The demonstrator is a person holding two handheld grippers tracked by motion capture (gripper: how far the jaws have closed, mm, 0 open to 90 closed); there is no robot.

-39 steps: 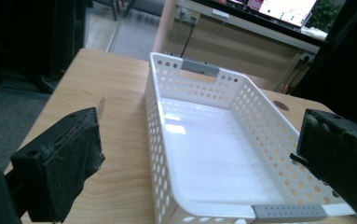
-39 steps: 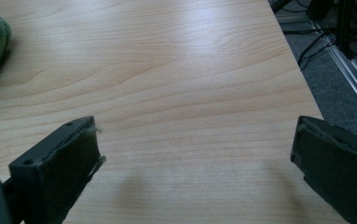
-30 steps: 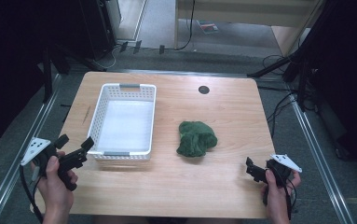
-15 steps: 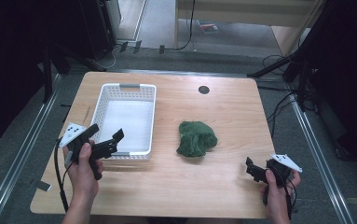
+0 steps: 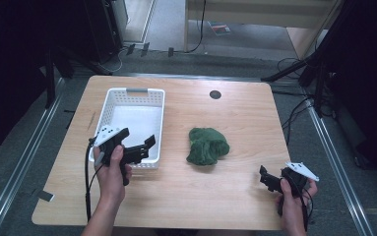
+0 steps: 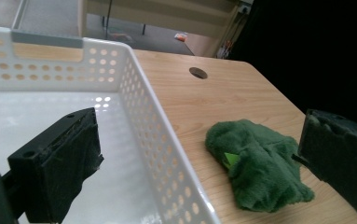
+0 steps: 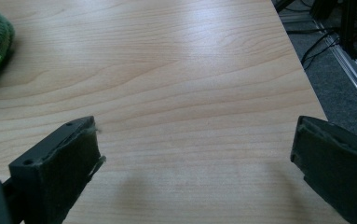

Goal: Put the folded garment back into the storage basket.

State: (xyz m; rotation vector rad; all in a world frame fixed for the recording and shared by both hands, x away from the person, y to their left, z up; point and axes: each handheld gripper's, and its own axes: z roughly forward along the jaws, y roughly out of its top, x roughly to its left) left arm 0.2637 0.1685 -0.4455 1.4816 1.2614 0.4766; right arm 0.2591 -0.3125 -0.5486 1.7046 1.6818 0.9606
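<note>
The green plush [image 5: 207, 146] lies crumpled on the bare table [image 5: 235, 191], just right of the white basket [image 5: 159, 105] and apart from it, with a bright green tab showing in its folds. Nothing holds it.

Your left gripper [image 5: 144, 147] hangs over the basket's near right corner, jaws spread wide and empty; in the left gripper view one jaw sits over the basket floor and the other over the table beyond the plush. That straddle is your main risk, I judge: if you drive straight toward the plush from here, the inner jaw may catch the perforated wall and drag or tip the light basket. Lift clear of the rim first.

The plush is soft and lumpy. A shallow pinch would likely grab one loose fold, so it may unroll, dangle and slip out on the way up, or snag the rim when carried over. Come down over its thick middle.

Your right gripper [image 5: 270, 179] rests near the table's front right corner, well apart from the plush, jaws likewise wide with nothing between them. So close to the edge, its cable could hook the corner if you swing it in fast.
</note>
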